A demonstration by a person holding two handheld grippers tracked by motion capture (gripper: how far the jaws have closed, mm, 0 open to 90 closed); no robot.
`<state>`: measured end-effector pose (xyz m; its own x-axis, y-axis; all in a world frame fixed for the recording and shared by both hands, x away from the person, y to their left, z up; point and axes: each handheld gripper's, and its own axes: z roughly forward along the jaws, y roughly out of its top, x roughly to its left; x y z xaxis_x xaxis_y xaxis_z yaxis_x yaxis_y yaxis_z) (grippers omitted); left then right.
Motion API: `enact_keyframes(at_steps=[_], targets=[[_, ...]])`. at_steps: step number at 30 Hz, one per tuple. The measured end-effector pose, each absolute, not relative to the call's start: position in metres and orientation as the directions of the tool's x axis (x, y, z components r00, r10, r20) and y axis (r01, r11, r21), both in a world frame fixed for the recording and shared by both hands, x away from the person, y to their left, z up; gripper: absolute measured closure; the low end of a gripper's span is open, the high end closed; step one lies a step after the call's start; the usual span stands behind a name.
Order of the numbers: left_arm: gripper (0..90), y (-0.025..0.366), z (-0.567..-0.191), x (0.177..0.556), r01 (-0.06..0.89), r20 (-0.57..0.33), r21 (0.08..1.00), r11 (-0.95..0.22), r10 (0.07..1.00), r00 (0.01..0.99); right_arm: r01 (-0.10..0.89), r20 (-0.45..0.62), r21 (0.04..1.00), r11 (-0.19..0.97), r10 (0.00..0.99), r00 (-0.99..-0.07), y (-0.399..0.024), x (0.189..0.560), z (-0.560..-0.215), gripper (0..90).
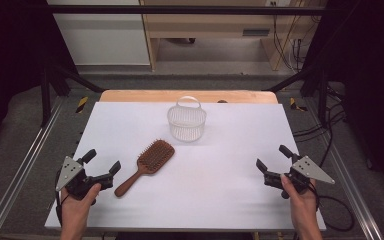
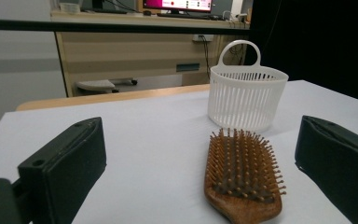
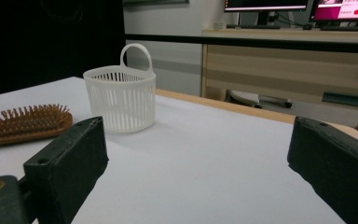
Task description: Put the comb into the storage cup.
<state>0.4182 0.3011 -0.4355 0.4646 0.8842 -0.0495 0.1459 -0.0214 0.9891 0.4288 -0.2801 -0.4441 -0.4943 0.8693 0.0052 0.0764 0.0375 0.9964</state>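
Note:
A brown wooden hairbrush (image 1: pixel 147 163) lies bristles up on the white table (image 1: pixel 215 170), its handle pointing toward the near left. Behind it stands a white slatted plastic basket (image 1: pixel 186 121) with a loop handle. My left gripper (image 1: pixel 102 161) rests at the near left, open and empty, just left of the brush handle. From the left gripper view the brush head (image 2: pixel 243 175) lies ahead between the jaws, with the basket (image 2: pixel 246 91) beyond. My right gripper (image 1: pixel 273 157) sits at the near right, open and empty. In the right gripper view the basket (image 3: pixel 120 98) and brush (image 3: pixel 25 123) lie to the left.
A wooden strip (image 1: pixel 187 96) edges the far side of the table. Metal rails (image 1: pixel 17 175) run along both sides. Cables (image 1: pixel 337 205) trail at the right. A desk with monitors (image 3: pixel 303 18) stands beyond the table.

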Motion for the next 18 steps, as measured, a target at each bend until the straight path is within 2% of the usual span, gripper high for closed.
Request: enact_keyframes(at_steps=[8, 18], targets=[[2.7, 0.29, -0.437, 0.412, 0.212, -0.073, 0.977, -0.037, 0.868, 0.491, 0.108, -0.003, 0.992, 0.068, 0.858, -0.513, -0.277, 0.43, -0.446, 8.2], [3.6, 0.263, -0.443, 0.41, 0.274, -0.049, 0.955, -0.116, 0.847, 0.529, 0.109, -0.014, 0.991, 0.081, 0.86, -0.51, -0.27, 0.432, -0.446, 4.4]])
